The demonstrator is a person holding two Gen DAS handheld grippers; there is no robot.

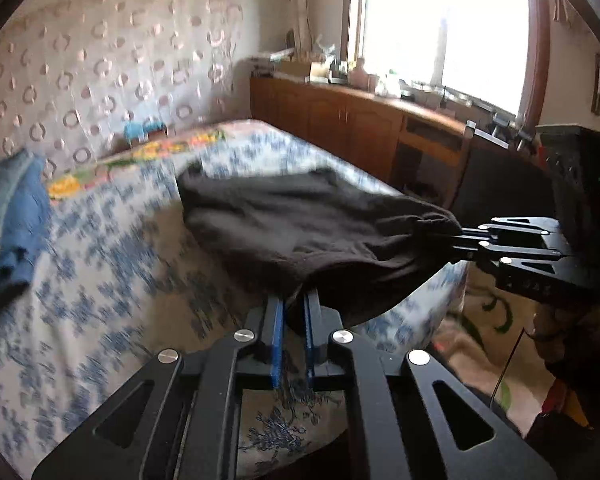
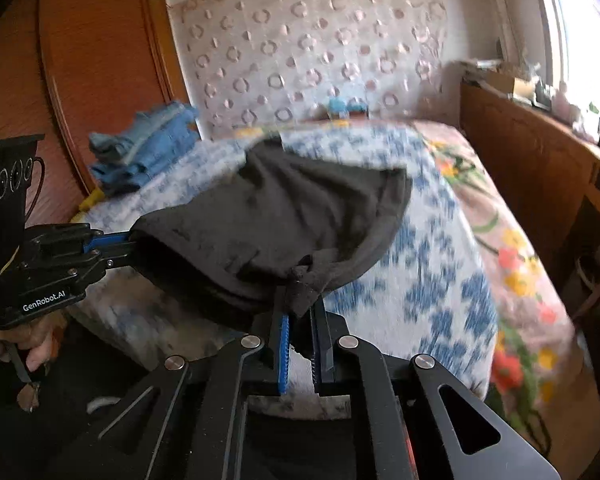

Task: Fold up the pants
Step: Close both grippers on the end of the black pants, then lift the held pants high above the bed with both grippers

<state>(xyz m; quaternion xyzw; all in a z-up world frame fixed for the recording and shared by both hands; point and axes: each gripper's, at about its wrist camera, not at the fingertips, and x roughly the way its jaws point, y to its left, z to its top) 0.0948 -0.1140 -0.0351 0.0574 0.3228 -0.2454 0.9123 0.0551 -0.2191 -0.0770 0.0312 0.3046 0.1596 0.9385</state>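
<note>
Dark grey pants (image 1: 300, 224) hang stretched between my two grippers above the near edge of the bed (image 1: 100, 280); their far end rests on the bedspread. My left gripper (image 1: 294, 304) is shut on the near edge of the pants. My right gripper (image 1: 458, 238) is shut on the bunched right corner. In the right wrist view the pants (image 2: 284, 216) spread over the bed (image 2: 440, 280), the right gripper (image 2: 300, 304) pinches a fold, and the left gripper (image 2: 130, 244) grips the left corner.
A pile of blue jeans (image 1: 8, 220) lies at the bed's left side; it also shows in the right wrist view (image 2: 144, 148). A wooden cabinet (image 1: 360, 120) with clutter runs under the window. A wooden wardrobe (image 2: 80, 80) stands left. A patterned rug (image 1: 492, 320) covers the floor.
</note>
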